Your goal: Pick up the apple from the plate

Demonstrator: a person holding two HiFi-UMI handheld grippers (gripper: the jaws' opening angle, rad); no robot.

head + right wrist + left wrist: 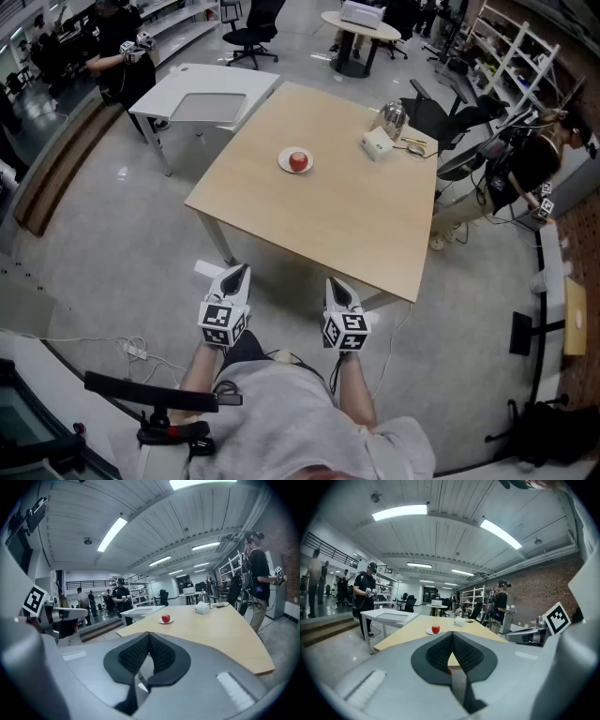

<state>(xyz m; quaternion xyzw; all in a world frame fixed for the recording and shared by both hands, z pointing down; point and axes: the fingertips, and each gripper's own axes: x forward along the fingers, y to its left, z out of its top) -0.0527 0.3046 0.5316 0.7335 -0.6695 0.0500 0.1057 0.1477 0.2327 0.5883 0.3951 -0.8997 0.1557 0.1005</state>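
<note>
Our left gripper (236, 274) and right gripper (339, 287) are pressed together, empty; at twelve o'clock the round red apple (298, 160) rests on a small white plate (284, 167).

Operator wears a light grey short-sleeved shirt (281, 417). Left gripper (239, 272) and right gripper (336, 284): pale grey-white shells tapering to dark tips. Each carries a marker cube (222, 322) with black-and-white squares. The pads (440, 652) are black with a ribbed texture.
</note>
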